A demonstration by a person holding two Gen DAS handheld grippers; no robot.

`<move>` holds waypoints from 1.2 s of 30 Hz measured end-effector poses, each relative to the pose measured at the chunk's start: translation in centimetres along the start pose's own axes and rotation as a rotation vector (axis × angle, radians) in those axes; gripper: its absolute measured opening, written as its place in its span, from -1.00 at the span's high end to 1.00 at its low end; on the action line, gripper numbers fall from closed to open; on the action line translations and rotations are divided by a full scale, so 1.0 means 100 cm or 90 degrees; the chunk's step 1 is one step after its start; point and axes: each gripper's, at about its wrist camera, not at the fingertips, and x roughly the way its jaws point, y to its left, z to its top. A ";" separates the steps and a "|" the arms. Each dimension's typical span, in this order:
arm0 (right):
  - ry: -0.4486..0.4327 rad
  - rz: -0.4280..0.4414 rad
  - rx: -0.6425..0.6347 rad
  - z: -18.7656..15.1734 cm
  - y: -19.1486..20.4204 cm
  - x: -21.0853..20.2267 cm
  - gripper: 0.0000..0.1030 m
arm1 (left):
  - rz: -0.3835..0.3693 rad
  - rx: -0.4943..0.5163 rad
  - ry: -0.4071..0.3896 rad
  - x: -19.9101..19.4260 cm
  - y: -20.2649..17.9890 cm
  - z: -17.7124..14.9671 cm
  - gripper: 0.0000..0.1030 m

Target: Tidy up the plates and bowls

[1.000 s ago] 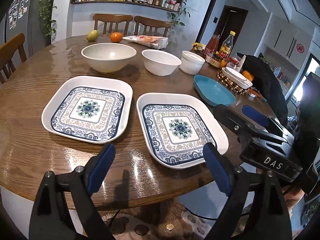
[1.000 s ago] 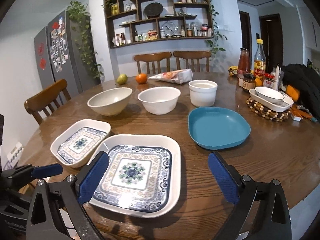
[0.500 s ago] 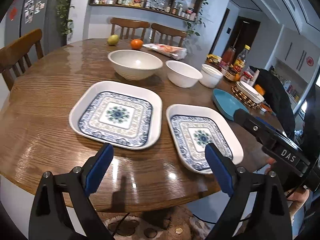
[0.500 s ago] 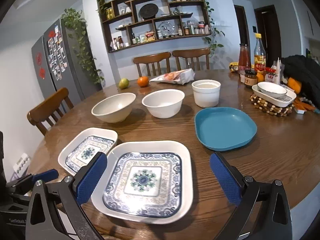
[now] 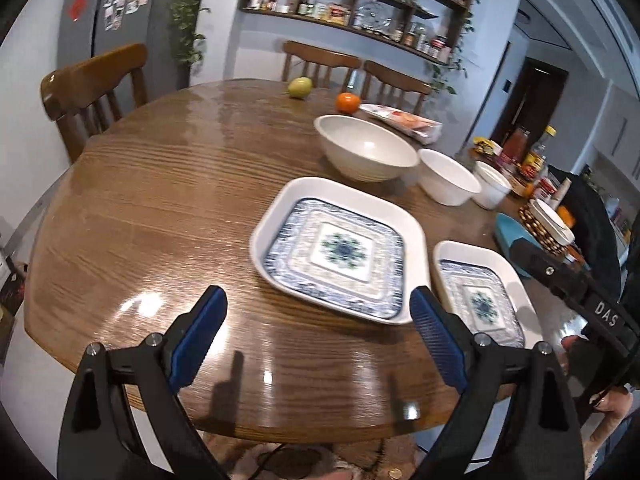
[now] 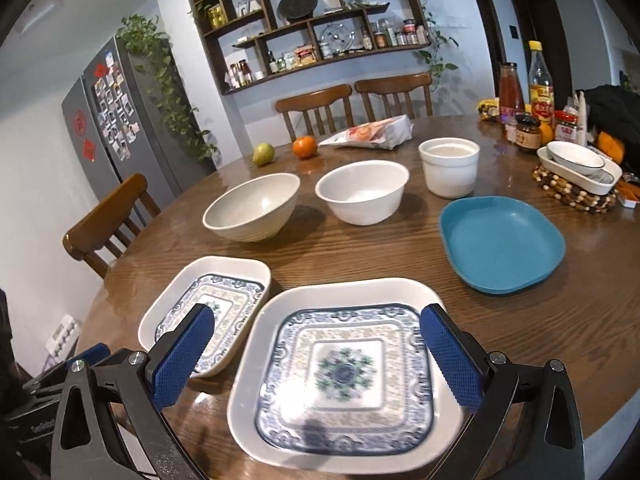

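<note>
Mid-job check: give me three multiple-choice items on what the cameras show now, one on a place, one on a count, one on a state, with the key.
1. Where does the blue plate lie relative to the patterned square plates?
A. to their left
B. to their right
C. stacked on them

2. How many patterned square plates are on the table?
A. one
B. two
C. three

3. What state is the right gripper in?
A. open, holding nothing
C. shut on a bowl
B. shut on a plate

Key: 1 B, the right wrist view shows it right of both; 2 B, the near patterned plate and the left patterned plate lie side by side; 3 A, its jaws stand wide above the near plate without touching it.
</note>
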 end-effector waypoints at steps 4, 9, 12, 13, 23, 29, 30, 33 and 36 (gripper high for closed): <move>0.020 0.030 0.031 0.004 0.007 0.013 -0.99 | 0.001 -0.018 0.007 0.005 0.016 0.009 -0.79; 0.042 0.055 0.051 0.010 0.022 0.030 -0.99 | -0.014 -0.030 0.003 0.011 0.029 0.023 -0.75; 0.060 0.084 0.062 0.013 0.026 0.040 -0.99 | -0.034 -0.022 0.003 0.016 0.030 0.032 -0.62; 0.071 0.096 0.074 0.014 0.026 0.045 -0.99 | -0.043 -0.015 0.007 0.020 0.029 0.036 -0.60; 0.167 0.103 0.134 0.032 0.024 0.096 -0.42 | -0.045 0.001 0.070 0.056 0.034 0.055 -0.05; 0.182 0.078 0.086 0.037 0.036 0.111 -0.32 | -0.042 -0.002 0.103 0.071 0.038 0.055 -0.04; 0.188 0.086 0.081 0.037 0.039 0.113 -0.32 | -0.045 -0.004 0.107 0.071 0.039 0.054 -0.04; 0.207 0.097 0.075 0.035 0.043 0.120 -0.32 | -0.051 -0.004 0.112 0.070 0.039 0.053 -0.04; 0.213 0.084 0.059 0.033 0.048 0.121 -0.32 | -0.047 0.009 0.098 0.065 0.035 0.051 0.00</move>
